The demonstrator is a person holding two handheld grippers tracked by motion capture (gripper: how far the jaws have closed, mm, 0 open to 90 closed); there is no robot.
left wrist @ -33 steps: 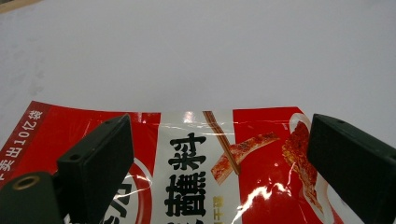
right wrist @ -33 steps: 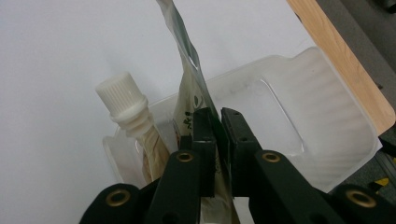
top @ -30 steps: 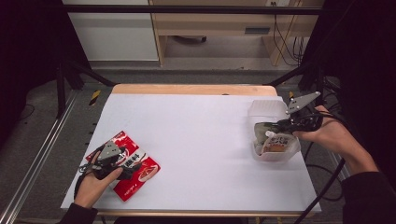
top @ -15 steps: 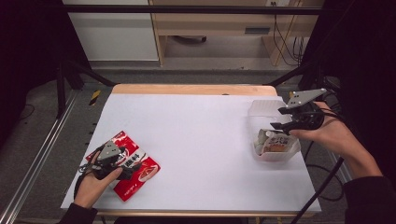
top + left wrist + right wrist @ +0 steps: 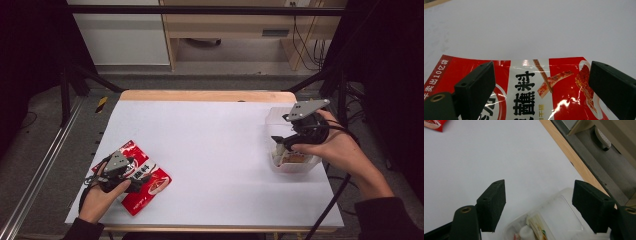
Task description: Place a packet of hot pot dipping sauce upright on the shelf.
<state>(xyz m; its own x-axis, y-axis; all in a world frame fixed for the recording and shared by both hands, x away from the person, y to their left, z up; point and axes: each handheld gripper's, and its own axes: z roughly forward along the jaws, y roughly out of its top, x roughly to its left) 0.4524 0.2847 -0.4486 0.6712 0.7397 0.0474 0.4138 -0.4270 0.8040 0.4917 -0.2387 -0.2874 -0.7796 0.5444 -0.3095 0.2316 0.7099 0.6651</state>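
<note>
The left gripper [image 5: 134, 186], jaws spread and straddling the red snack packet [image 5: 142, 176], sits far nearer it than the right gripper [image 5: 278, 142], whose empty jaws have just been opening above the clear plastic container [image 5: 295, 167].

Bright table, dark surroundings, soft focus

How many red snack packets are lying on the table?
1. The red snack packet lies at the near left of the table, under the left hand-held gripper. Another could be hidden beneath it.
</note>
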